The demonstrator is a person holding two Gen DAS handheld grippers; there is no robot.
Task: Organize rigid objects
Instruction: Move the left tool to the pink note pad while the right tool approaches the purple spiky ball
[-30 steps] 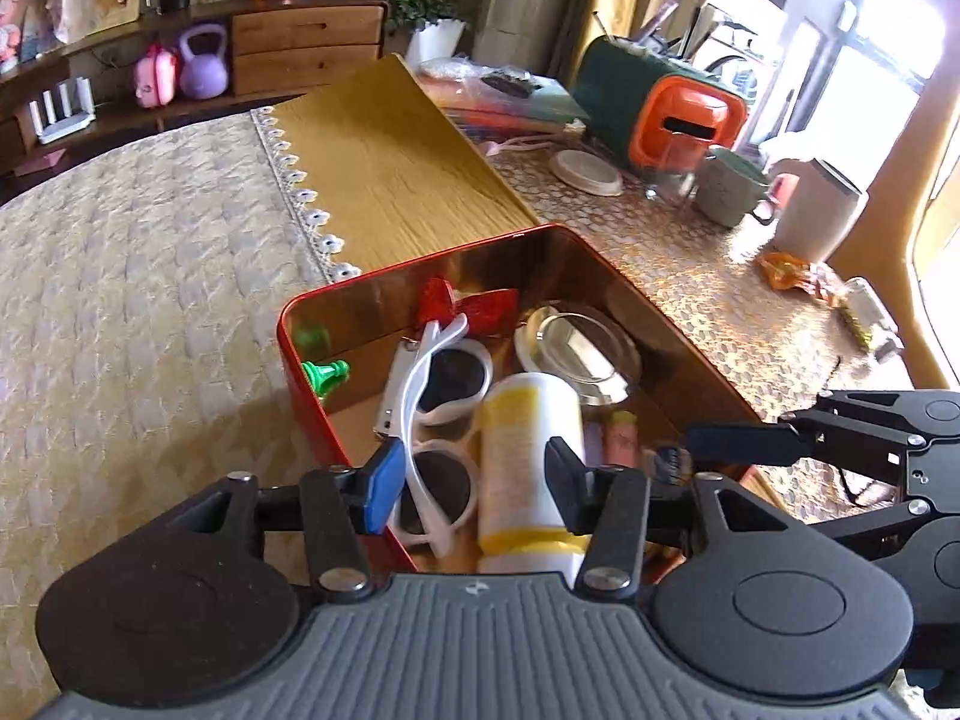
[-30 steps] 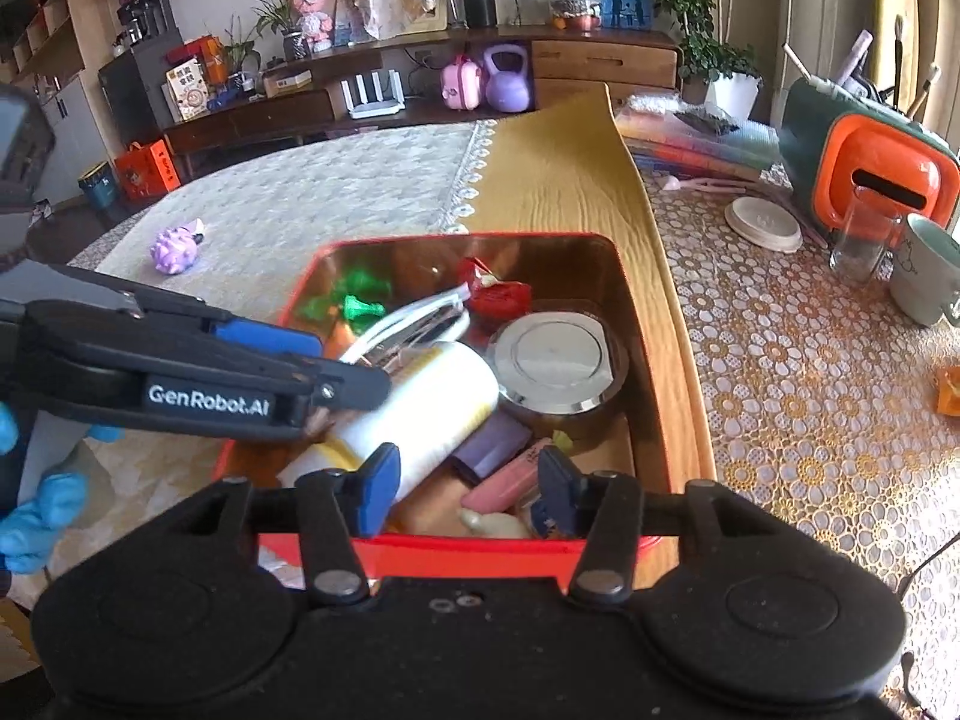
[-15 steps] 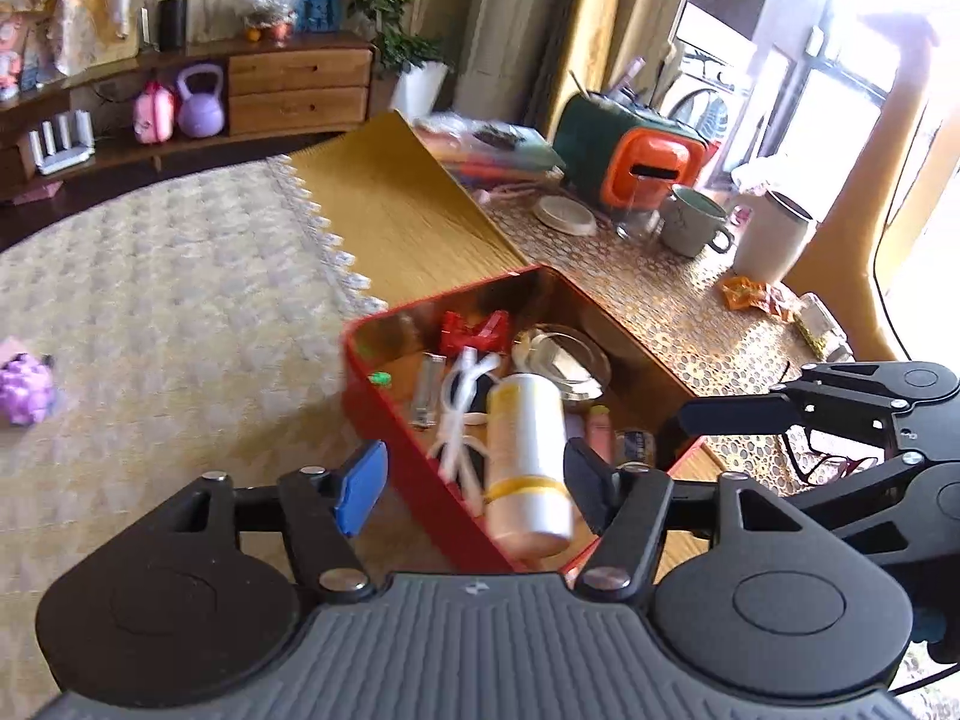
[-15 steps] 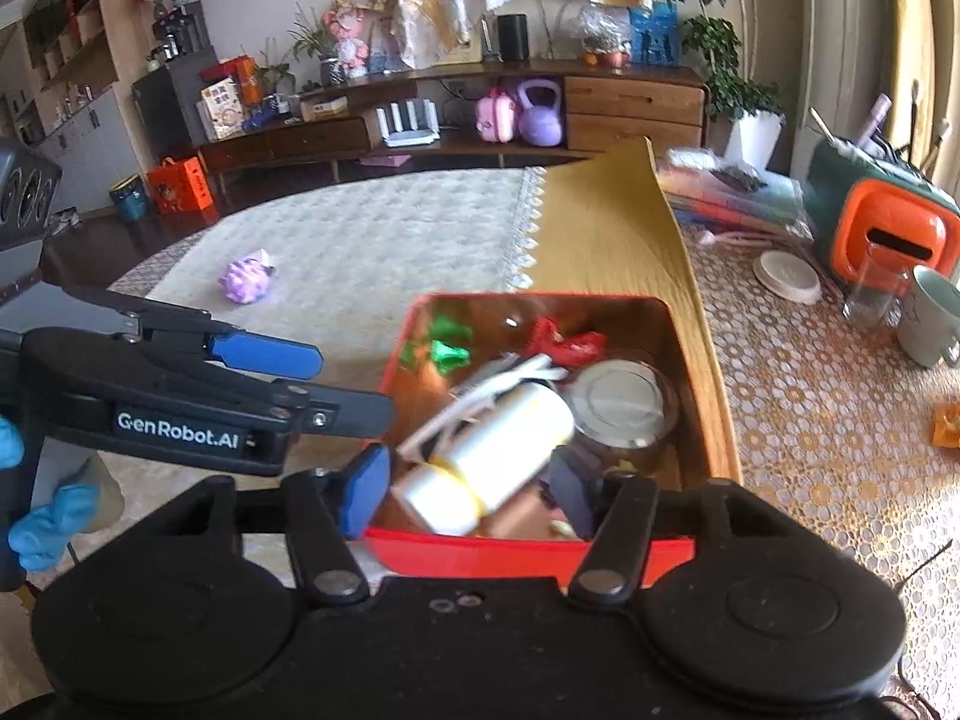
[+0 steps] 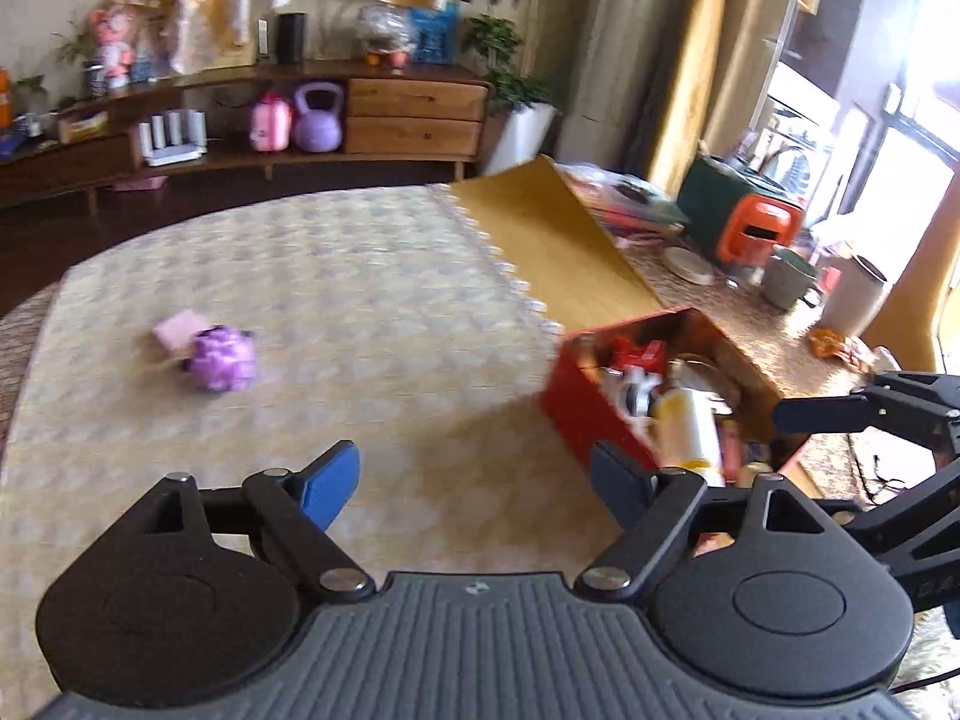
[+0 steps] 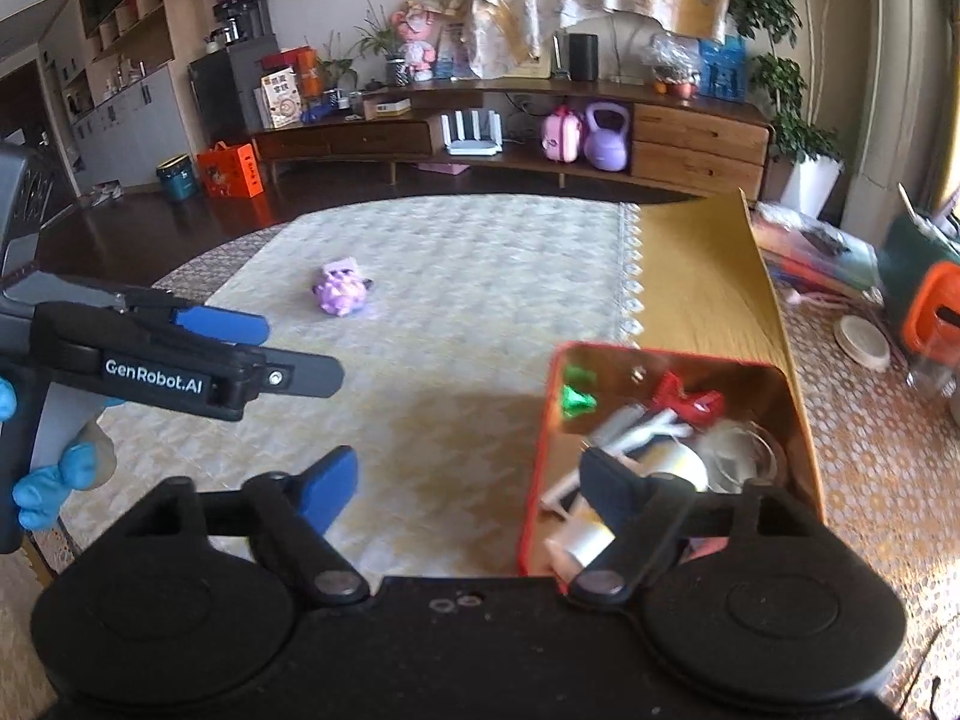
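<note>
1. The left tool (image 5: 474,480) hangs over the pale quilted cloth (image 5: 336,276) on the table, its jaws spread wide and having just been opening, with nothing between them.
2. The right tool (image 6: 471,480) shows the same picture: jaws well apart, having just been opening, only bare cloth in the gap. Its dark fingertip (image 6: 606,483) overlaps the near corner of the tin in the view; whether it touches cannot be told.
3. The red tin (image 6: 534,480) sits on the table to the right of both tools, at the seam where the quilted cloth meets the golden runner (image 6: 696,276).
4. Inside the tin lie the gathered pieces, somewhat blurred: a white and yellow bottle (image 5: 690,426), white-framed sunglasses (image 6: 636,429), a red clip (image 6: 690,399), a small green piece (image 6: 576,399) by the far left wall, and a round silver lid (image 6: 750,456) towards the right.
5. Out on the open cloth, well apart from the tin, a purple toy (image 5: 222,357) lies alone, with a small pink block (image 5: 180,327) touching its far side.
6. In the right wrist view the left tool comes in from the left edge, held by a hand in a blue glove (image 6: 48,486).
7. On the lace-patterned side of the table, beyond the tin, stand a green and orange container (image 5: 744,222), a grey-green mug (image 5: 789,279) and a white cup (image 5: 855,303).
</note>
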